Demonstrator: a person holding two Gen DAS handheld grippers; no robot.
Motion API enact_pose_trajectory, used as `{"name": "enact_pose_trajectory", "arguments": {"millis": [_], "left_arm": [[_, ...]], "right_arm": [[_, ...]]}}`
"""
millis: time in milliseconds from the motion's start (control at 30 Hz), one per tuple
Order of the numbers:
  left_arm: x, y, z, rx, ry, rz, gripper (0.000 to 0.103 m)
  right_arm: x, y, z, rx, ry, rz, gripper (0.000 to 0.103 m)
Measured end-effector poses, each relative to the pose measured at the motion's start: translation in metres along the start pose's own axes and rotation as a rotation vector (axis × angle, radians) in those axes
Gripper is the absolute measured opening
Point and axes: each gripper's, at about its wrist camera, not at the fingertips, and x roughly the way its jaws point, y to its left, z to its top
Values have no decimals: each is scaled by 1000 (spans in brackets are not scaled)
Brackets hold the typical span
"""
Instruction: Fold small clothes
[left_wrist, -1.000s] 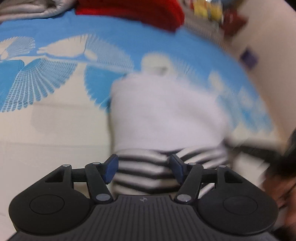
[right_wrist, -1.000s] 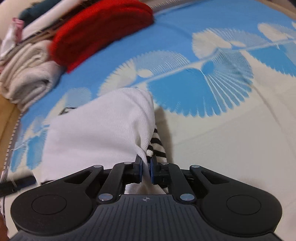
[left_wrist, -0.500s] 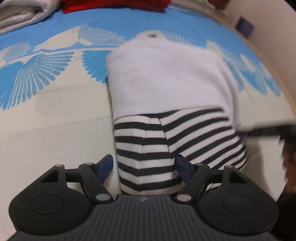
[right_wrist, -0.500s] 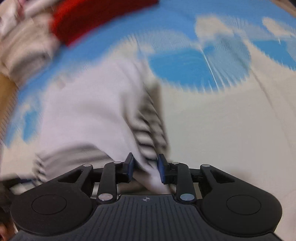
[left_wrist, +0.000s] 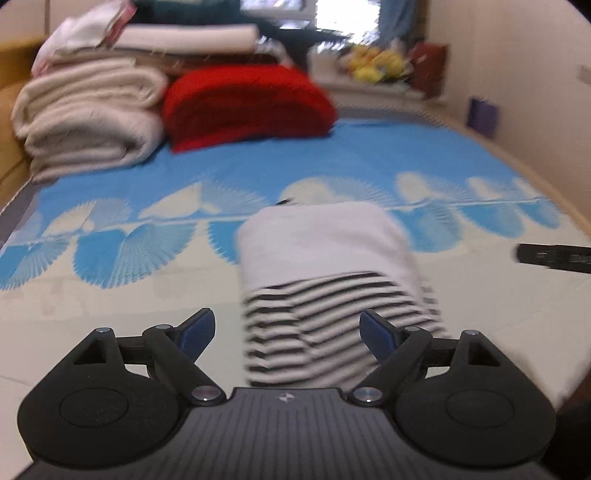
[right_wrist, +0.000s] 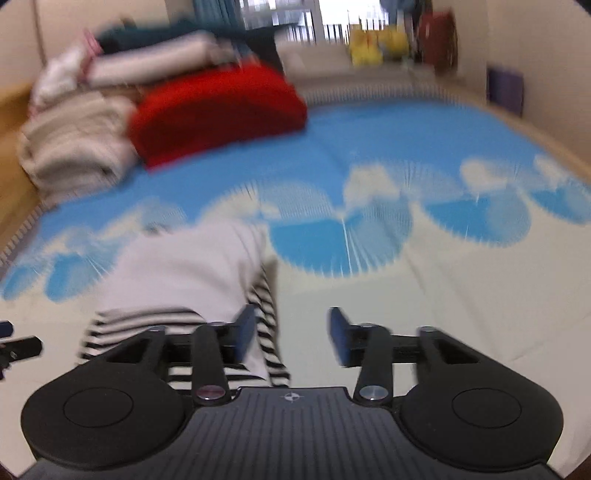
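Garment: the striped garment is lying folded on the bed, centre frame.
Left hand-held gripper: hovering wide open, empty.
Right hand-held gripper: having just let go, now gaping beside the garment's edge.
Meaning: this fold is looking finished.

Bedroom with a bed under a blue and cream patterned sheet.
The bed sheet shows pale fan shapes on blue, turning cream nearer the camera. At its far end lie stacked beige blankets and a red cushion. Cream walls enclose the room; a bright window glows behind yellow soft toys.
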Motion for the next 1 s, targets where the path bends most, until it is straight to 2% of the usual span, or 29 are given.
{"name": "enact_pose_trajectory", "arguments": {"millis": [67,167,267,300,367,433,533,633,733,1000], "left_arm": [[-22,-15,-16,5,-9,-38,89],[-41,-29,-36,-37,-1,-37,89],[-52,-41,-50,-102,6,10,93],[-53,-43,-53,-119,4,27,102],[-54,-49,-63,-133,-4,86,103],[-50,-52,-70,-138,12,117,103],[-43,-49,-74,-178,41,105,103],[-39,-49,-75,-161,34,118,103],[-34,-50,-76,-167,52,98,103],[-25,-53,-75,-176,53,88,102]], "right_arm": [[-29,1,-15,7,-39,15,57],[-56,4,-36,-1,-51,34,57],[-79,10,-57,-51,-53,25,58],[-84,13,-63,-55,-59,31,58],[-91,15,-75,-70,-43,40,60],[-92,17,-80,-64,-27,49,60],[-88,23,-82,-92,-26,38,60],[-77,28,-82,-78,-6,44,60],[-67,36,-83,-78,24,64,60],[-61,69,-91,-210,17,82,60]]}}
